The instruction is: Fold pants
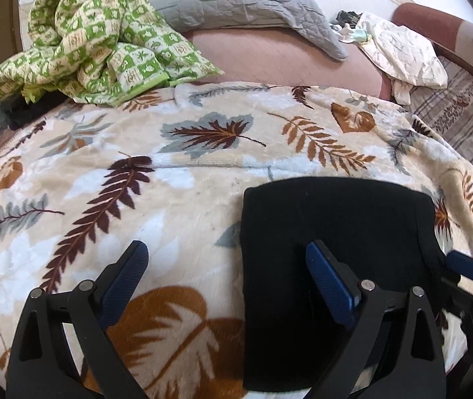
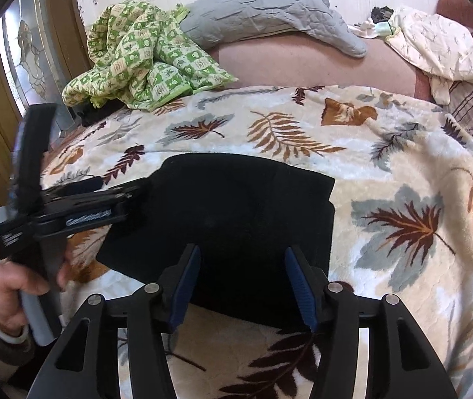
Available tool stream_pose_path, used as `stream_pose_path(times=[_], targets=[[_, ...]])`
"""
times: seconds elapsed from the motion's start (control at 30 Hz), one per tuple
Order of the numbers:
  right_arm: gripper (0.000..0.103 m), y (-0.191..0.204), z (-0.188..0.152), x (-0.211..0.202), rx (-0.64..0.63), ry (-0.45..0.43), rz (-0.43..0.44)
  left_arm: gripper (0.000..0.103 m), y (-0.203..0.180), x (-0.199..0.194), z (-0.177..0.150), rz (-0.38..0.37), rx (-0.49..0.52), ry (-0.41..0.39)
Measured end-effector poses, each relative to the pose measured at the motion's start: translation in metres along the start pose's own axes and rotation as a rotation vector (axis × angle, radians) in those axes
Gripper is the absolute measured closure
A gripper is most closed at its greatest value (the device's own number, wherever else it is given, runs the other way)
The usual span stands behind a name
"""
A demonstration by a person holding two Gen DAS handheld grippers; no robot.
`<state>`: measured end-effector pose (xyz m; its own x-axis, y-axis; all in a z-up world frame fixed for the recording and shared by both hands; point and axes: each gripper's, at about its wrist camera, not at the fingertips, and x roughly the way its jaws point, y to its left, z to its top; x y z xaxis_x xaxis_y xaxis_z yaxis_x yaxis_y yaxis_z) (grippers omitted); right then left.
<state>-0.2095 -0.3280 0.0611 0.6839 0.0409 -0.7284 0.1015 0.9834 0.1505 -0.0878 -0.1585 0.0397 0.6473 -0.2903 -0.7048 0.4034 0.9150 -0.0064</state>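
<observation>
Already folded into a compact dark block, the black pants point(image 1: 336, 266) lie flat on the leaf-patterned blanket point(image 1: 170, 183) that covers the bed, toward the near side of it. In the left wrist view, the left tool point(image 1: 226, 259) stands spread wide and released: its right finger hangs over the pants' left part, while its left finger is over bare blanket, and nothing is pinched between the blue pads. Whether that right finger touches the cloth cannot be told. At the right edge of that view a blue tip of the other tool peeks in just beside the pants.

Seen from the right wrist camera, the right tool point(image 2: 241, 282) sits at the near edge of the pants point(image 2: 236, 219) with its jaws apart; the dark fabric lies between and below the pads, but they do not press on it. To the left, a hand point(image 2: 14, 296) in a sleeve grips the handle of the left tool point(image 2: 117, 193), whose fingers reach to the pants' left edge.

Farther back, a crumpled green-and-cream checked quilt point(image 1: 97, 43) lies beside a grey quilted pillow point(image 1: 243, 0), and a pale printed cloth point(image 1: 406, 53) rests to the right, well apart from the pants.
</observation>
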Motion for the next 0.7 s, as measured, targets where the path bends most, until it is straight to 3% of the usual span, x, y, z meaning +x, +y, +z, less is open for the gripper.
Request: stream_pose_path(times=[0.7], targets=[[0.048,0.001,-0.019,0.005,-0.019,0.013,-0.05,0.006,0.004,-0.022,-0.005,0.013,0.005,-0.077]])
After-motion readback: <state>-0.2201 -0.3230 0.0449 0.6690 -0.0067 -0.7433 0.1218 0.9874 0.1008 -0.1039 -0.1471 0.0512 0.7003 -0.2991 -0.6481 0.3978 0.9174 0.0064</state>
